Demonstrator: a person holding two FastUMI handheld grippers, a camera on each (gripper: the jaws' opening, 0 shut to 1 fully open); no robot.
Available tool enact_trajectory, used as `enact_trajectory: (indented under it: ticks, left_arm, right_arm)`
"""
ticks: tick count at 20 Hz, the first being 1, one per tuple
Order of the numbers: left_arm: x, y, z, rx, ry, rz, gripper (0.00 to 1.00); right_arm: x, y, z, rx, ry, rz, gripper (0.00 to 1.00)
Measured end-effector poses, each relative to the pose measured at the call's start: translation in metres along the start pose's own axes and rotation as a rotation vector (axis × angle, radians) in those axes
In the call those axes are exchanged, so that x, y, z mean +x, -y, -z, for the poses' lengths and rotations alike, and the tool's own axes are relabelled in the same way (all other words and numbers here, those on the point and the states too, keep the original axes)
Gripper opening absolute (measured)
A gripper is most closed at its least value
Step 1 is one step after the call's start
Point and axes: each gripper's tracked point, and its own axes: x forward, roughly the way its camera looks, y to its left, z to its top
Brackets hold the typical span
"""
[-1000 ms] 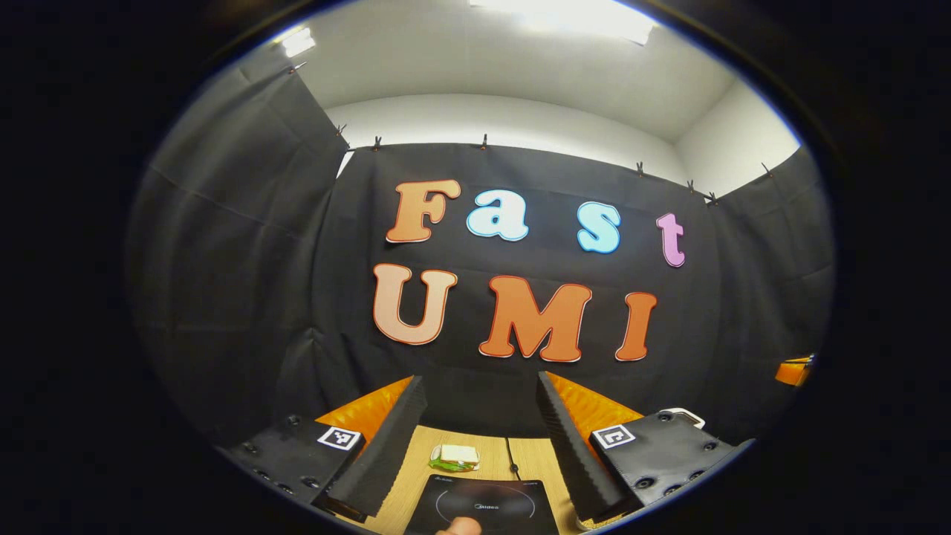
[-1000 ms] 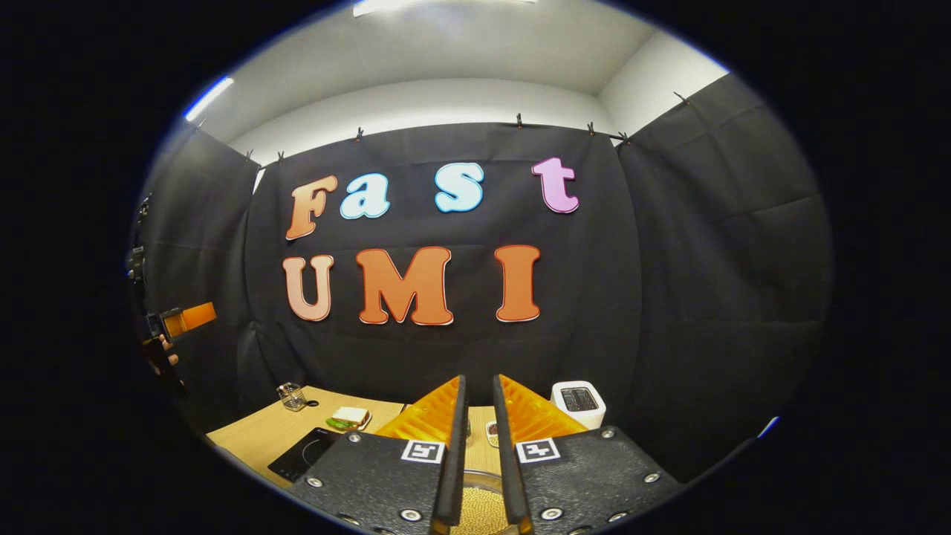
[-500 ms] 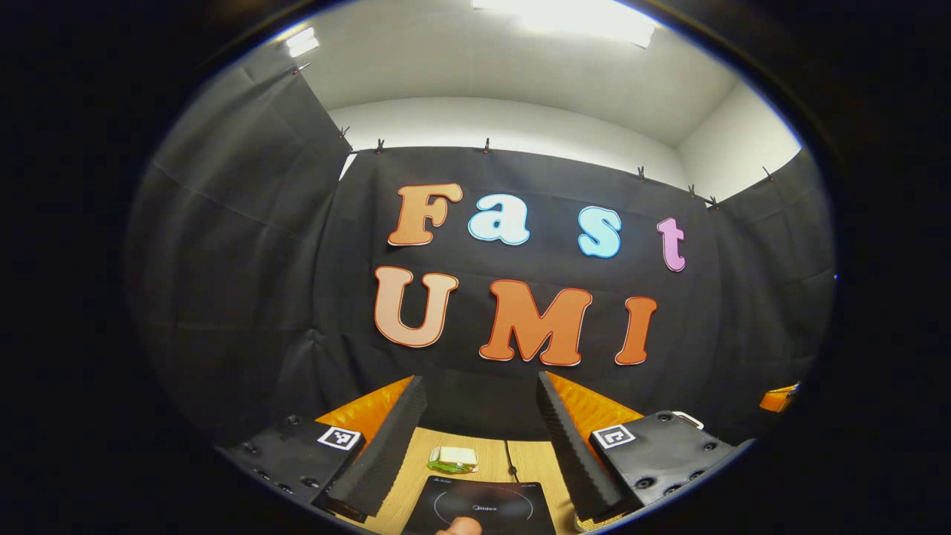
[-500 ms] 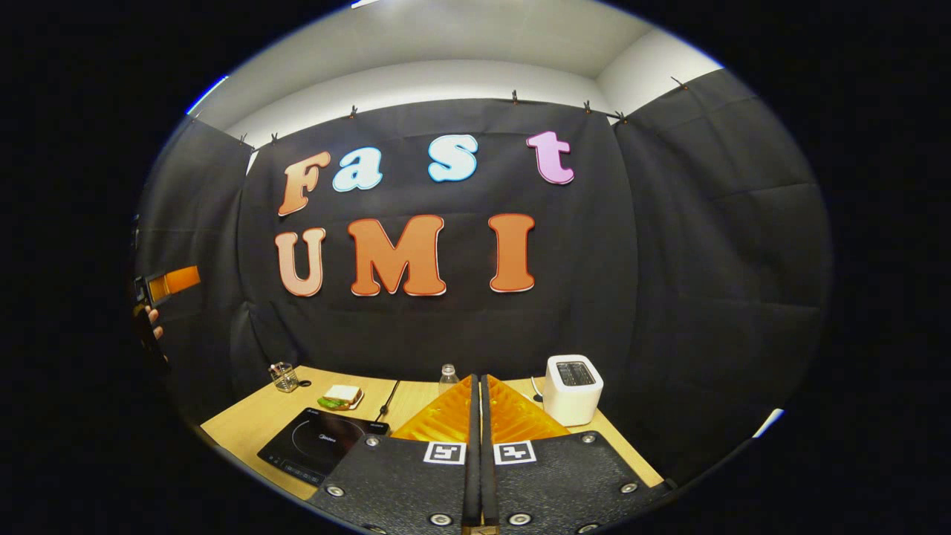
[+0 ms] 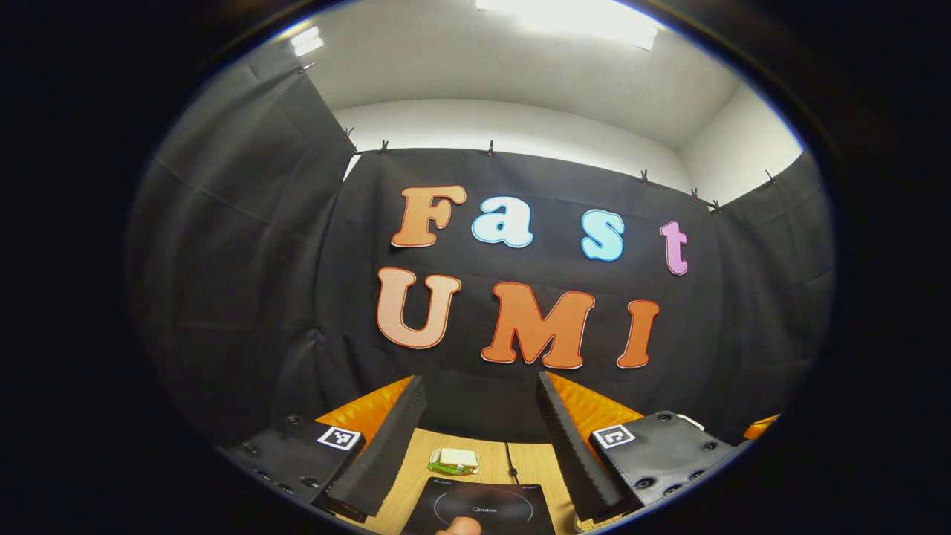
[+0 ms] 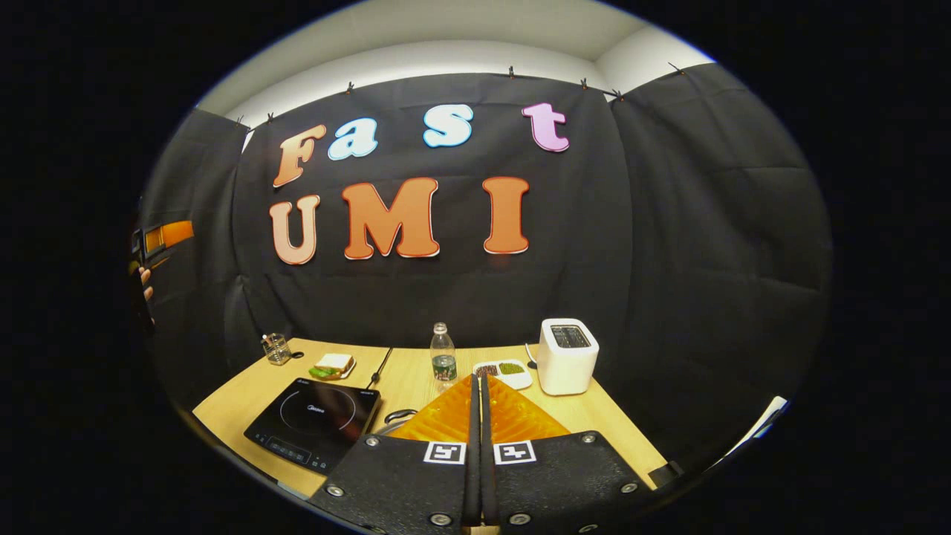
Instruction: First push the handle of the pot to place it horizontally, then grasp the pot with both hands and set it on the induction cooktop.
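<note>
The pot cannot be placed with certainty: a thin grey curved piece [image 6: 399, 416] is seen on the light wooden desk [image 6: 238, 405], between the cooktop and the right gripper's fingers. Whether it belongs to the pot cannot be told, as whatever lies below it is hidden by the gripper.

The flat black induction cooktop [image 6: 312, 420] is seen near the desk's front left corner in the right gripper view, with nothing on its glass top. In the left gripper view its rear edge is seen at the bottom, between the fingers.

The right gripper [image 6: 475, 379], black with orange ribbed fingers, is held above the desk's front edge, its fingers pressed together with nothing seen between them. The left gripper [image 5: 481, 383] is held above the cooktop with its black-padded fingers spread wide, nothing between them. In the right gripper view it is found at the far left, well apart from the desk, with a hand [image 6: 145, 281] under it.

Behind the cooktop a sandwich on a small plate [image 6: 333, 365] is set, and a thin black cable [image 6: 383, 364] runs just beside it. A small clear glass [image 6: 276, 348] stands at the rear left corner. A clear plastic bottle [image 6: 443, 357] stands near the middle of the rear edge, with a white divided dish [image 6: 503, 371] and a white toaster [image 6: 568, 355] to its right.
</note>
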Motion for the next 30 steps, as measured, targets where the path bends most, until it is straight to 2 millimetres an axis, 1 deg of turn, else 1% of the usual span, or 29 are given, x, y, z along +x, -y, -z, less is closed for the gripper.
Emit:
enact_trajectory:
  ticks: [3,6,11,12,14,16,17,22,26,29,30]
  left_arm:
    - [0.001,0.0,0.002,-0.001,-0.003,-0.002,0.99]
    - [-0.003,-0.003,0.003,-0.008,-0.005,-0.002,0.99]
    - [-0.004,0.0,0.004,-0.016,-0.001,0.011,0.98]
    - [-0.005,0.001,0.004,-0.017,-0.002,0.012,0.99]
    - [-0.005,0.0,0.006,-0.017,-0.004,0.013,0.98]
    - [-0.006,0.001,0.008,-0.015,-0.006,0.013,0.98]
    - [-0.005,0.001,0.008,-0.016,-0.007,0.014,0.98]
    - [-0.002,-0.002,0.018,-0.024,-0.029,0.011,0.99]
    - [-0.001,-0.002,0.017,-0.032,-0.024,-0.002,0.99]
    - [-0.001,0.005,0.019,-0.037,-0.023,0.015,0.99]
    - [-0.001,0.007,0.02,-0.038,-0.022,0.018,0.96]
  right_arm:
    - [-0.001,0.0,0.023,0.008,-0.041,-0.002,0.0]
    - [0.0,0.002,0.048,0.012,-0.091,0.004,0.0]
    - [0.003,0.01,0.092,0.039,-0.188,0.021,0.0]
    - [0.006,0.009,0.098,0.044,-0.205,0.026,0.0]
    - [0.01,0.007,0.113,0.048,-0.241,0.032,0.0]
    - [0.005,0.01,0.137,0.052,-0.285,0.033,0.0]
    - [-0.002,0.013,0.149,0.06,-0.307,0.032,0.0]
    - [-0.006,0.014,0.194,0.085,-0.404,0.034,0.0]
    - [-0.013,0.015,0.223,0.112,-0.466,0.033,0.0]
    - [-0.018,0.014,0.244,0.136,-0.519,0.031,0.0]
    - [-0.019,0.014,0.242,0.143,-0.504,0.025,0.0]
